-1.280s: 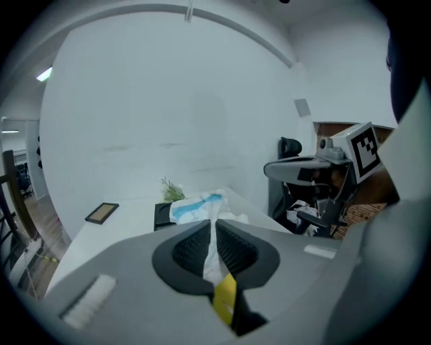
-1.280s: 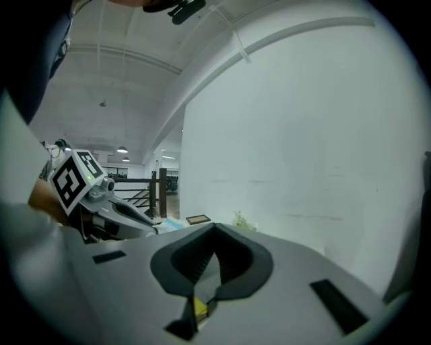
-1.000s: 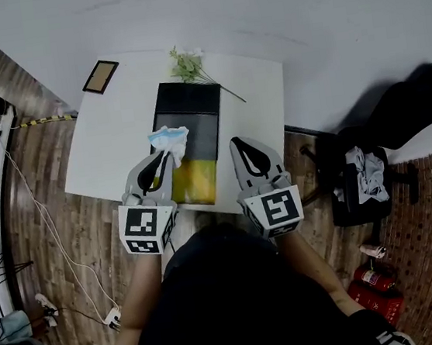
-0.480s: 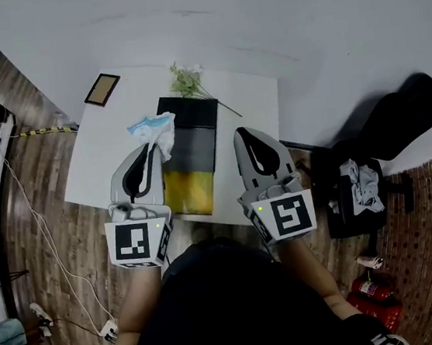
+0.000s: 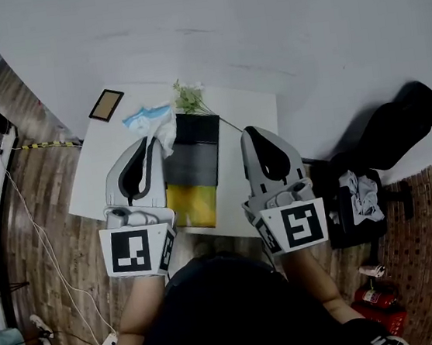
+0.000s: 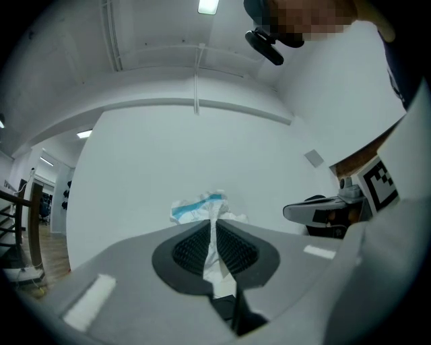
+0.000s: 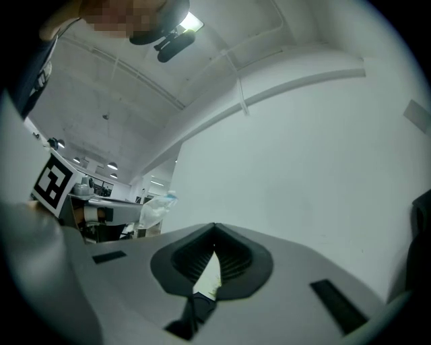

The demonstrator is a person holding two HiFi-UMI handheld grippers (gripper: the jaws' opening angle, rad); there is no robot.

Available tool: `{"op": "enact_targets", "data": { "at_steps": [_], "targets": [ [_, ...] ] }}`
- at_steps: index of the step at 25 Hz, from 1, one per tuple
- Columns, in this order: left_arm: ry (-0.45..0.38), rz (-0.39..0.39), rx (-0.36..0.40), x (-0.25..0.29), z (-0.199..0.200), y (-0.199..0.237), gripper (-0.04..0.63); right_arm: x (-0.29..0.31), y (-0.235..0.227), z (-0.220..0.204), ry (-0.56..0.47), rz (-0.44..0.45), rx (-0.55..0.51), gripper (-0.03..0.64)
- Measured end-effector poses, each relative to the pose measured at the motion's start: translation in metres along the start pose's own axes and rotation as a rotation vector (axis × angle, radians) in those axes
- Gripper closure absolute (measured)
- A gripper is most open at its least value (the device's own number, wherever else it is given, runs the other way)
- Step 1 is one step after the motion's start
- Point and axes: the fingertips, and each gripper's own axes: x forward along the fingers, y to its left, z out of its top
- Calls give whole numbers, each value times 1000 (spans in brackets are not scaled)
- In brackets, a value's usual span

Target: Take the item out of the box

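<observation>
A long open box (image 5: 191, 163) lies on the white table (image 5: 254, 155), black at its far end and yellow at its near end. My left gripper (image 5: 152, 140) is shut on a crumpled white item with a blue stripe (image 5: 153, 121), held in the air over the box's far left corner. In the left gripper view the item (image 6: 199, 207) sticks out past the gripper's (image 6: 214, 224) tips, pinched between the ribbed pads. My right gripper (image 5: 252, 132) hovers right of the box, shut and holding nothing; it (image 7: 215, 230) faces a bare white wall.
A sprig of green and white flowers (image 5: 189, 98) lies just beyond the box. A small framed panel (image 5: 105, 105) sits at the table's far left corner. A dark chair with a cloth (image 5: 363, 189) stands at the right. A cable (image 5: 47, 227) runs over the wooden floor at the left.
The left gripper has carried the white item up and to the far left, off the box's middle. Both grippers have come up closer to the head camera.
</observation>
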Motion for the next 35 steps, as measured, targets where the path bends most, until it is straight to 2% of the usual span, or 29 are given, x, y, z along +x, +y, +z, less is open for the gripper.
{"op": "enact_targets", "data": {
  "at_steps": [7,15,21,30,35],
  "targets": [
    [-6,-32,6,-5,1,-1,561,-2,7,1,8,-18,-6,606],
    [-17,-82,-2,-19,-15,-4,561,-16,20,-19,40,-54,-12,606],
    [-22,-107,-1,-16,-19,-19,561,-28,11,-27,53,-74,-11,606],
    [-39,-71,22,-13,1,-33,561,-27,-6,-12,25,-32,6,606],
    [-48,-42,33,-20,-4,-43,561,-35,-12,-20,12,-11,17,606]
  ]
}}
